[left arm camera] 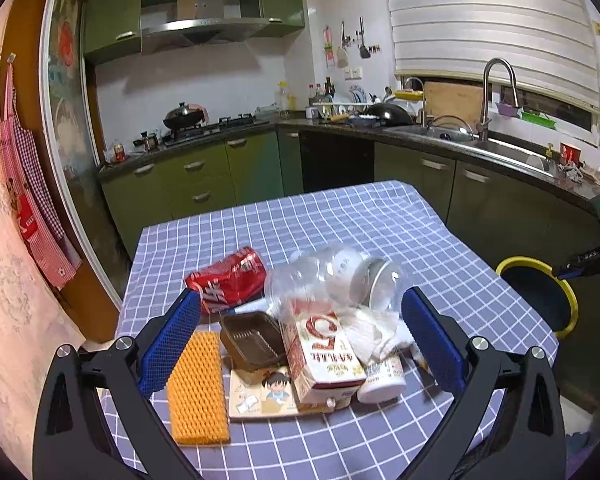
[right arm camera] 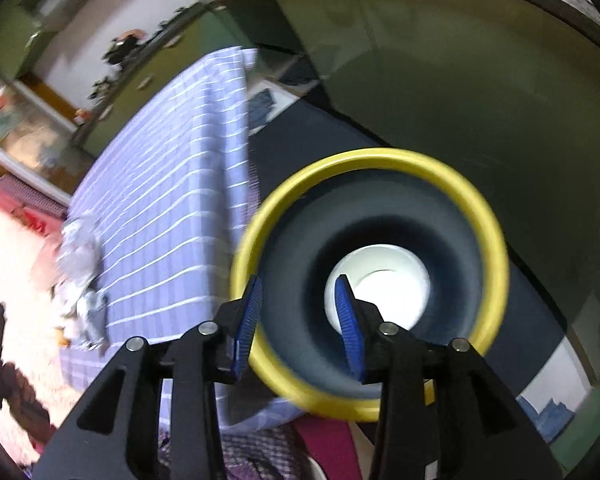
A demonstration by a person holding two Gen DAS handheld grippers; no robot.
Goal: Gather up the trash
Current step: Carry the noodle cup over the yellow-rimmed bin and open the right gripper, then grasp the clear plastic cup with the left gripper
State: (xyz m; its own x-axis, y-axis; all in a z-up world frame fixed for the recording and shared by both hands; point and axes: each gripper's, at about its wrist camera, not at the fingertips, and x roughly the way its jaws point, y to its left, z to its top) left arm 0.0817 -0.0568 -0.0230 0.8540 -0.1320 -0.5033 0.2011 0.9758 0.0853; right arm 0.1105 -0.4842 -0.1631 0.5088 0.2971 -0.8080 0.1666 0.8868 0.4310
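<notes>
A trash pile lies on the blue checked table [left arm camera: 380, 216]: a crushed red can [left arm camera: 230, 278], a clear plastic bottle [left arm camera: 320, 276], a milk carton [left arm camera: 324, 352], a brown plastic tray [left arm camera: 252, 340], an orange foam net [left arm camera: 198, 388], a cartoon-printed card [left arm camera: 260, 396], a white tissue [left arm camera: 374, 332] and a small white bottle [left arm camera: 382, 380]. My left gripper [left arm camera: 302, 300] hangs open and wide just above the pile, one blue pad on either side of it. My right gripper [right arm camera: 299, 280] is open over the yellow-rimmed bin [right arm camera: 380, 160], with nothing between its pads. A round white thing [right arm camera: 392, 280] lies at the bin's bottom.
The bin [left arm camera: 536, 264] stands on the floor off the table's right edge, in front of green cabinets [left arm camera: 500, 200]. A counter with sink [left arm camera: 512, 148] and stove [left arm camera: 204, 128] runs behind. A red checked apron [left arm camera: 32, 184] hangs on the left wall. Crumpled trash [right arm camera: 80, 280] shows blurred on the table.
</notes>
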